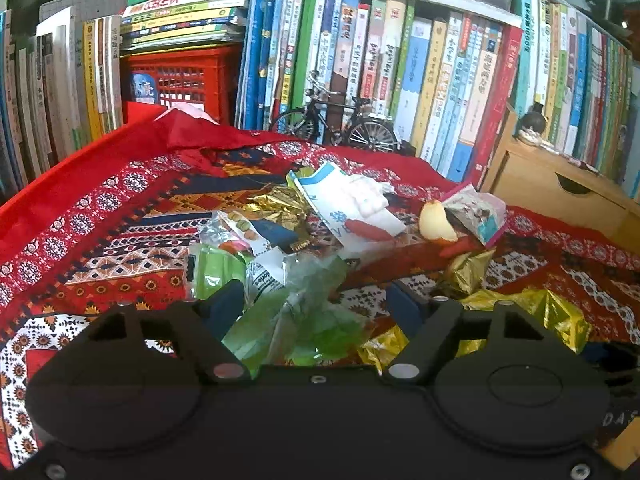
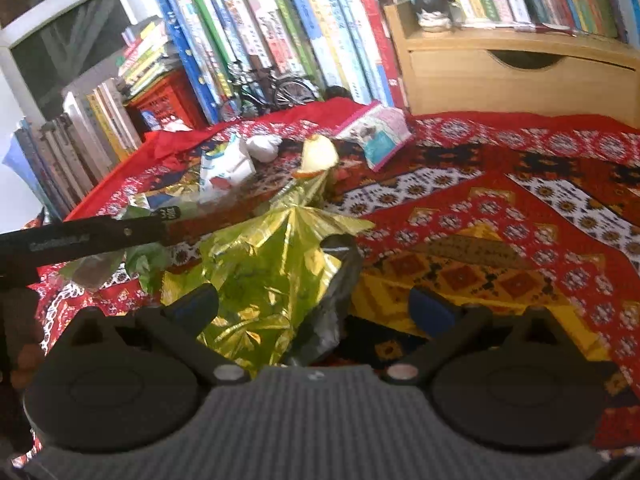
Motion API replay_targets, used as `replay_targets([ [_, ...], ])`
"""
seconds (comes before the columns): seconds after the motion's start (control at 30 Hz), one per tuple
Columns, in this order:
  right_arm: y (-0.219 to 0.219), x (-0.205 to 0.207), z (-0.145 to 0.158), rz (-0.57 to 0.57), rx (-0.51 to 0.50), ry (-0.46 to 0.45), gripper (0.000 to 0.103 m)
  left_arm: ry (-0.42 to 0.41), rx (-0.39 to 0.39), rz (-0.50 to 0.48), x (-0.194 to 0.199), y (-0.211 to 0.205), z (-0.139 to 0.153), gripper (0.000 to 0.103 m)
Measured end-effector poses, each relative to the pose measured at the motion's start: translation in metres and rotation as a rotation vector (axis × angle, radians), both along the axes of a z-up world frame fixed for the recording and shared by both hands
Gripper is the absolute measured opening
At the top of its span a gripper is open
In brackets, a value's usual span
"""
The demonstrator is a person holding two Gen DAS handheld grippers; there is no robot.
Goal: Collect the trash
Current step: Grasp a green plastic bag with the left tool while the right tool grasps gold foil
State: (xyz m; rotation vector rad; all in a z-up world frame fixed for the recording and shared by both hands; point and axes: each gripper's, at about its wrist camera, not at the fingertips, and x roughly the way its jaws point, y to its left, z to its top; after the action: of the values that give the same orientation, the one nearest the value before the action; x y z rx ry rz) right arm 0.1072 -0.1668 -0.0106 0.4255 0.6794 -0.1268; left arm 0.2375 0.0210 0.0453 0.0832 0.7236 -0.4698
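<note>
Green crinkly plastic wrapper (image 1: 296,316) is what I'm lined up on right now, it sits right between the fingers of my left tongs (image 1: 316,300), which are partly spread with the pads not pressing on it as far as I can see, so not a grip yet. Its long side runs roughly away from me, toward the rest of the pile, so the fingers straddle it across the narrow way, which looks fine for a pinch. My right tongs (image 2: 316,308) are spread wide over a big sheet of gold foil (image 2: 272,264), with a dark crumpled scrap (image 2: 340,280) lying against the foil's right edge; both sit between the fingers, nothing clamped. So left is nearer the green stuff, right is nearer the foil. Further out on the patterned red cloth (image 1: 100,248) over the surface there's a white and blue packet (image 1: 344,208), a piece of fruit peel (image 1: 436,220) and a pink snack bag (image 1: 476,212), all close together past the green wrapper. As for containers: I don't see any bin or trash bag in either view. Only a red plastic crate (image 1: 180,80) among the books (image 1: 400,60) and a wooden drawer box (image 1: 560,196) at the right, drawer closed, contents unknown.
</note>
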Motion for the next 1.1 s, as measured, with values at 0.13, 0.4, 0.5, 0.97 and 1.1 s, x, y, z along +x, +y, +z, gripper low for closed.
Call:
replay_targets([
  [0.13,0.0,0.001,-0.002,0.001,0.009,-0.044,0.094,-0.022,-0.004,0.023,0.003,0.002,-0.002,0.053],
  [0.4,0.004,0.002,0.001,0.017,0.016,-0.083,0.073,-0.098,-0.02,-0.011,0.002,0.003,0.008,0.035],
  [0.5,0.007,0.004,0.001,0.03,-0.002,-0.078,0.052,-0.108,-0.014,-0.038,0.002,0.0,0.009,0.03],
  [0.97,0.008,-0.019,0.027,-0.028,-0.034,-0.13,0.014,-0.135,-0.031,-0.039,-0.018,0.006,0.024,0.028],
  [1.1,0.012,-0.043,0.054,-0.044,-0.033,-0.172,0.013,-0.14,-0.03,-0.018,-0.033,0.013,0.039,0.028],
])
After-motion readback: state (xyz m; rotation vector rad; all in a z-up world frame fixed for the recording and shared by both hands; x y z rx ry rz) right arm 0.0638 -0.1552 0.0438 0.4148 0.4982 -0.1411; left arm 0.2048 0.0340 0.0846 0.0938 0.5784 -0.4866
